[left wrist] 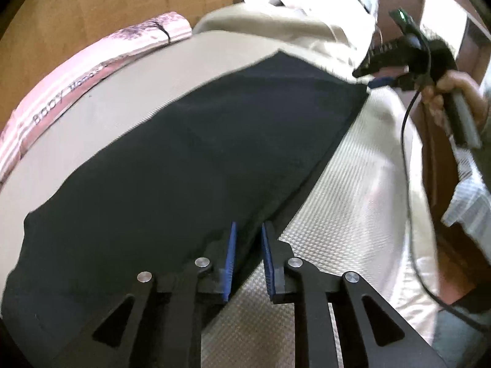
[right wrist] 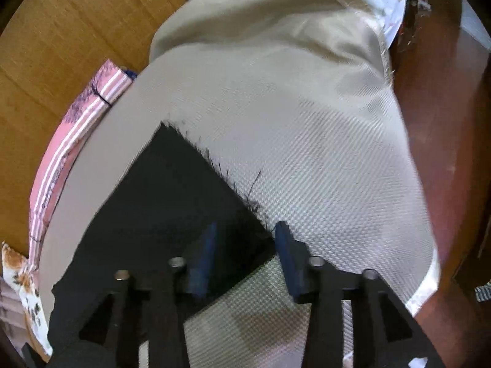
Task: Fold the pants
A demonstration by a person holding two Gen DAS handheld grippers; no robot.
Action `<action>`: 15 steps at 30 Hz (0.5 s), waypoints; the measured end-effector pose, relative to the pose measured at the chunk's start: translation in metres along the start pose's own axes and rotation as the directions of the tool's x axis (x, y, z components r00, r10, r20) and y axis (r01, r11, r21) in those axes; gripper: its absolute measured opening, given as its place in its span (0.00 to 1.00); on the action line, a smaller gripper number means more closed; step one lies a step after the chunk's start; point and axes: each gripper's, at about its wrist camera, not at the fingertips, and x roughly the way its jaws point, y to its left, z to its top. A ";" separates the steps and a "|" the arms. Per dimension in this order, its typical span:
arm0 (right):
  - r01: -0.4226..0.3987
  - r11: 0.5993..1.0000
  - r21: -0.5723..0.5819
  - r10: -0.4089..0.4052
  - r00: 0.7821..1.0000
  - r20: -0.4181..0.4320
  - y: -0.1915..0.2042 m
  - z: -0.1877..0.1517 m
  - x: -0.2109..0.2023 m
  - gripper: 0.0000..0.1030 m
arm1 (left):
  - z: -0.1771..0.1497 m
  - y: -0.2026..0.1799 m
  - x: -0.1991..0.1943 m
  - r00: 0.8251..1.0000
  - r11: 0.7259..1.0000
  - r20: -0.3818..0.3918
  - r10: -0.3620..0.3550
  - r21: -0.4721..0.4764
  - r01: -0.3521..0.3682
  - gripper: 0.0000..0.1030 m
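Note:
Dark pants lie flat along a beige textured bed cover. My left gripper is open, its blue-padded jaws straddling the pants' near long edge, nothing held. My right gripper shows in the left wrist view at the pants' far right corner, held in a hand. In the right wrist view the right gripper is open, its jaws on either side of the frayed corner of the pants, with nothing held.
A pink striped pillow lies along the far left edge of the bed. A wooden wall stands behind. A brown wooden frame runs along the right. A black cable hangs from the right gripper.

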 end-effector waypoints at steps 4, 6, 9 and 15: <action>-0.035 0.996 -0.080 0.036 0.999 0.010 0.032 0.005 -0.016 0.38 | -0.004 0.037 -0.040 0.994 0.994 0.103 0.037 -0.103 -0.026 0.46; -0.071 0.987 -0.142 0.070 0.997 -0.013 0.059 0.005 -0.015 0.38 | -0.011 0.066 -0.055 0.987 0.981 0.125 0.099 -0.177 -0.076 0.47; -0.148 0.952 -0.270 0.132 0.988 -0.075 0.118 -0.005 -0.005 0.38 | -0.031 0.122 -0.073 0.969 0.927 0.097 0.226 -0.327 -0.183 0.47; -0.325 0.823 -0.466 0.229 0.940 -0.252 0.254 -0.053 0.035 0.38 | -0.091 0.206 -0.099 0.899 0.769 -0.037 0.437 -0.504 -0.394 0.47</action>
